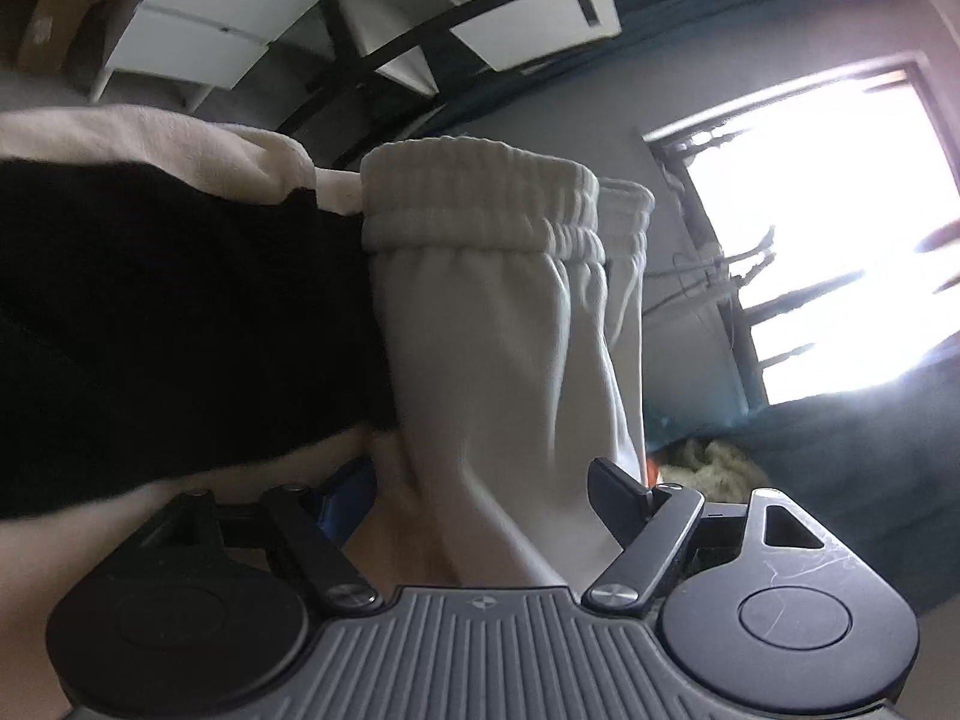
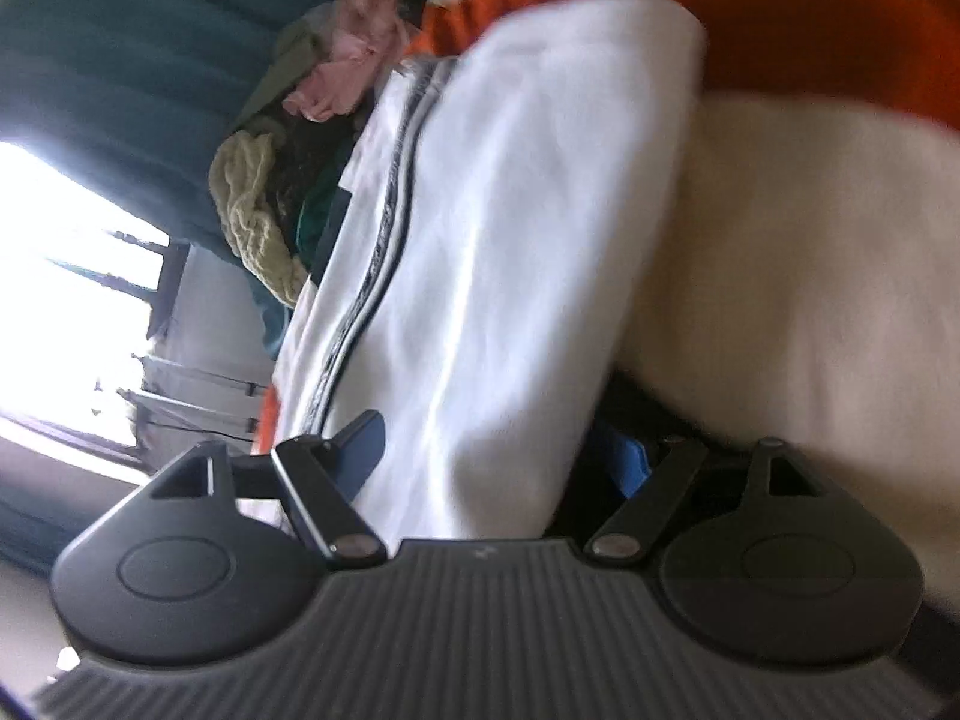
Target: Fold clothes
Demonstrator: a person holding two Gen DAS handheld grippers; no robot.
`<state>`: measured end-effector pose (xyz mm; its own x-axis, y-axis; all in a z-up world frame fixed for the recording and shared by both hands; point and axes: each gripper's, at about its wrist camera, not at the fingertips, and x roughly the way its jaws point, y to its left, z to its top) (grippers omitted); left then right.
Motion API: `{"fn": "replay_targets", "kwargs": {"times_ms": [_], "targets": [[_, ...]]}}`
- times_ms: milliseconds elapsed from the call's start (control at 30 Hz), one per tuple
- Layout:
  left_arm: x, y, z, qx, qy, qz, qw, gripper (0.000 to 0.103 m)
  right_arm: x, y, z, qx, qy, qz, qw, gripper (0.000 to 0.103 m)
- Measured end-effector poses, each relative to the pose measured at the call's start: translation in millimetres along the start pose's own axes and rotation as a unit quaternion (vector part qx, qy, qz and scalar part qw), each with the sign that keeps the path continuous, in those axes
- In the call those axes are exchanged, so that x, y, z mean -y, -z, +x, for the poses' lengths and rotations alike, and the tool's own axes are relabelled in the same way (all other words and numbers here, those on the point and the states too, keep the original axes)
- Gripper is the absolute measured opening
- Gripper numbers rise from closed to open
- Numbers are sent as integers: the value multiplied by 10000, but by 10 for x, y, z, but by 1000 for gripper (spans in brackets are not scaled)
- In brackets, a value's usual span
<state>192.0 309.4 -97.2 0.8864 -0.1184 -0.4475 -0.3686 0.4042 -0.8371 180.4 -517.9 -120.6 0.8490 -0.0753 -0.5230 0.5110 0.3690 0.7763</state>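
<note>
White sweatpants [image 1: 480, 312] with a gathered elastic waistband [image 1: 474, 198] run away from me in the left wrist view. They pass between the fingers of my left gripper [image 1: 486, 480]. Its jaws stand wide, and a strip of cream surface shows between the blue-padded finger [image 1: 351, 483] and the cloth. In the right wrist view the white garment [image 2: 516, 240], with dark stripes along one edge, lies between the wide jaws of my right gripper [image 2: 498, 450]. A dark gap separates the cloth from the blue pad [image 2: 630, 468].
A black garment [image 1: 180, 312] lies beside the sweatpants on a cream cover [image 2: 792, 276]. An orange cloth [image 2: 828, 30] lies past the white garment. Loose clothes [image 2: 264, 222] are heaped near teal curtains [image 2: 120, 60] and a bright window [image 1: 840, 228]. White drawers [image 1: 210, 30] stand behind.
</note>
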Motion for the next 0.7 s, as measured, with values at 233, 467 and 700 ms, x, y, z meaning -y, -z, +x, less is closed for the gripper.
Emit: {"fn": "replay_targets", "kwargs": {"times_ms": [233,467,700], "targets": [[48,-69,181,538,-120,198,9983,62,88,-210,209,1039,-256,23,9943,79],[200,-173,230,1118,-40,1217,9862,21,134,-354,381,1328,27,108,9911,33],[344,-199,-57,1476,258,1429,9783,7,-54,-423,64,1537,64,241,9878,11]]}}
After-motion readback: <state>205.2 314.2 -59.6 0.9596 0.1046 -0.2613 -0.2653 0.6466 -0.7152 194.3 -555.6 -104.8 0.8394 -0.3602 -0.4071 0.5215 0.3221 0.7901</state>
